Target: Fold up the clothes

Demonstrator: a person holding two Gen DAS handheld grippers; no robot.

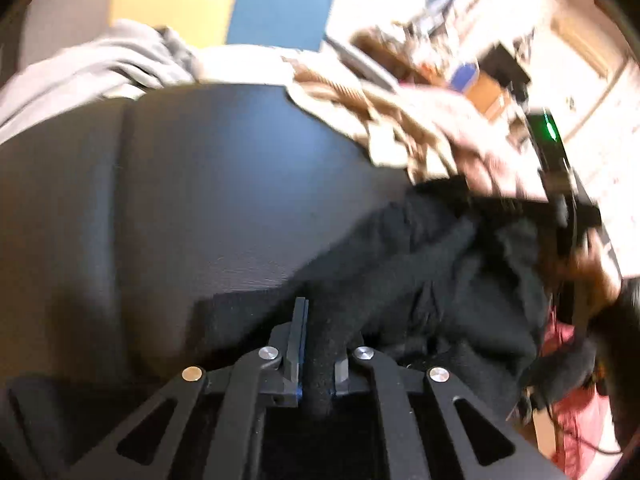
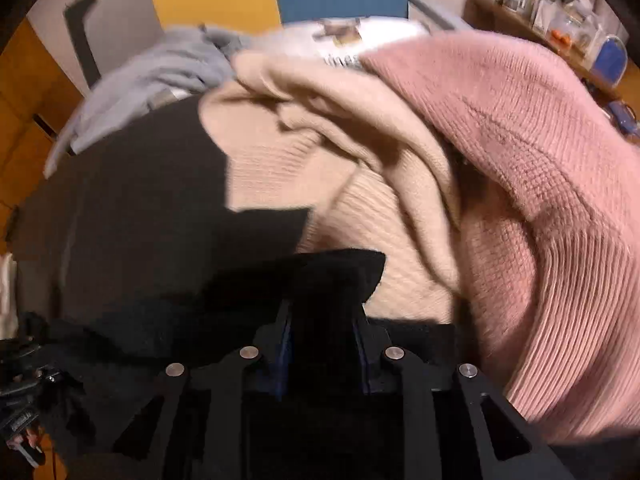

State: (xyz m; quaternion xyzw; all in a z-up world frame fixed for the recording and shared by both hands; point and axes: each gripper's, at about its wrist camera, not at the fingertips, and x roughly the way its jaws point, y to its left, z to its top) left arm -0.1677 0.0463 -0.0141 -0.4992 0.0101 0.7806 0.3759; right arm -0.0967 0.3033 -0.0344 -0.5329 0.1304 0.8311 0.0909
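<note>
Early in the fold, by the look of it: black garment (image 1: pixel 440 264) just picked up at two points, not yet spread. Left gripper (image 1: pixel 318 344) clamped tight on a rolled ridge of the black fabric, fingers nearly together with the cloth squeezed between them. Right gripper (image 2: pixel 324 320) likewise closed on a black flap (image 2: pixel 340 272), jaws a little further apart around a thicker bunch, the pointed corner of the cloth poking up past the fingertips. Garment lying crumpled on the dark table (image 1: pixel 208 184), bunched toward the right side of the left wrist view, trailing back under both tools. Next move, as a judgement: lifting and drawing the two grips apart to shake the piece flat onto the bare part of the table, keeping clear of the heap behind. Fabric of the black piece matte and fuzzy, fleece-like, soft enough to slump into deep folds, likely to cling to itself. Beside it, touching or nearly so in the right wrist view, a beige ribbed knit (image 2: pixel 288 160), fine horizontal ribs, limp and draped; over that a pink sweater (image 2: pixel 540 184), chunkier waffle knit with a long ribbed hem, bulky and rounded. Further back a grey sweatshirt (image 2: pixel 160 68), smooth jersey, rumpled, and something white with printed lettering (image 2: pixel 340 46), too blurred to read. Table surface smooth, faintly grained, with a seam running across.
</note>
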